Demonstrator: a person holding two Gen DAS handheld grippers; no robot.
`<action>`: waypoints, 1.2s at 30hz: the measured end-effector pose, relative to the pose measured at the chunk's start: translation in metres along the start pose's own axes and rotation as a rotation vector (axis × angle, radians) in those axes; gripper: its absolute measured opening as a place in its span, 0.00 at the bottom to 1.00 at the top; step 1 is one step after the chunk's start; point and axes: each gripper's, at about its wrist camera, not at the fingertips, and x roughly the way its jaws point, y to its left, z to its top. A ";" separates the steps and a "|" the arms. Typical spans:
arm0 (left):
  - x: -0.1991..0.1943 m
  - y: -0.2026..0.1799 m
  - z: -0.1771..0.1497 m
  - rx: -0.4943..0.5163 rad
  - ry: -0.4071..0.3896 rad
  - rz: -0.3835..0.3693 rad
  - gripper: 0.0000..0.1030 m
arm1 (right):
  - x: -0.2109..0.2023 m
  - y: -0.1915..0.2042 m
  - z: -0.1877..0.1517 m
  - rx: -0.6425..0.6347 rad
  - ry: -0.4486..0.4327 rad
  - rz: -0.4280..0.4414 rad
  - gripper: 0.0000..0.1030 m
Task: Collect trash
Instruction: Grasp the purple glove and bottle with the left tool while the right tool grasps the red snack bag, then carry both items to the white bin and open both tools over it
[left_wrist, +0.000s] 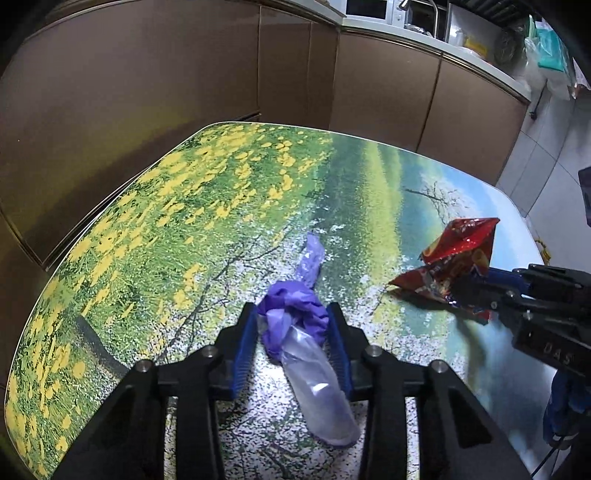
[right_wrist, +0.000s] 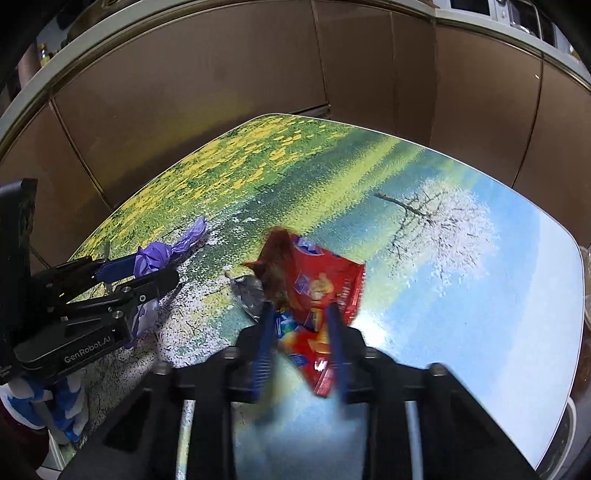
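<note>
A crumpled purple glove (left_wrist: 291, 321) with a clear plastic sleeve trailing toward the camera lies on the table (left_wrist: 184, 206), which is printed with flowers. The blue pads of my left gripper (left_wrist: 292, 308) press on both sides of the wad. In the right wrist view, the left gripper (right_wrist: 147, 271) and the glove (right_wrist: 153, 258) are at the left. A red snack bag (right_wrist: 325, 284), crumpled and partly torn, sits between the pads of my right gripper (right_wrist: 300, 310), which is shut on its lower part. The left wrist view has the bag (left_wrist: 461, 251) and the right gripper (left_wrist: 469, 291) at the right.
Brown cabinet fronts (left_wrist: 166, 74) stand close behind the table's far edge. A counter (left_wrist: 424, 37) above them carries a microwave and plastic bags. Tiled floor (left_wrist: 543, 147) shows past the table's right edge. A hand in a blue-and-white glove (right_wrist: 62, 402) holds the left gripper.
</note>
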 end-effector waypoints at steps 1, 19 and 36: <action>-0.001 0.000 0.000 0.001 -0.001 -0.002 0.34 | 0.001 -0.001 0.000 0.006 0.000 0.000 0.19; -0.023 -0.003 -0.013 0.018 -0.041 0.013 0.31 | -0.022 -0.002 -0.020 0.030 -0.009 -0.022 0.08; -0.121 -0.041 -0.044 0.093 -0.162 0.033 0.31 | -0.119 0.017 -0.068 0.056 -0.110 -0.015 0.08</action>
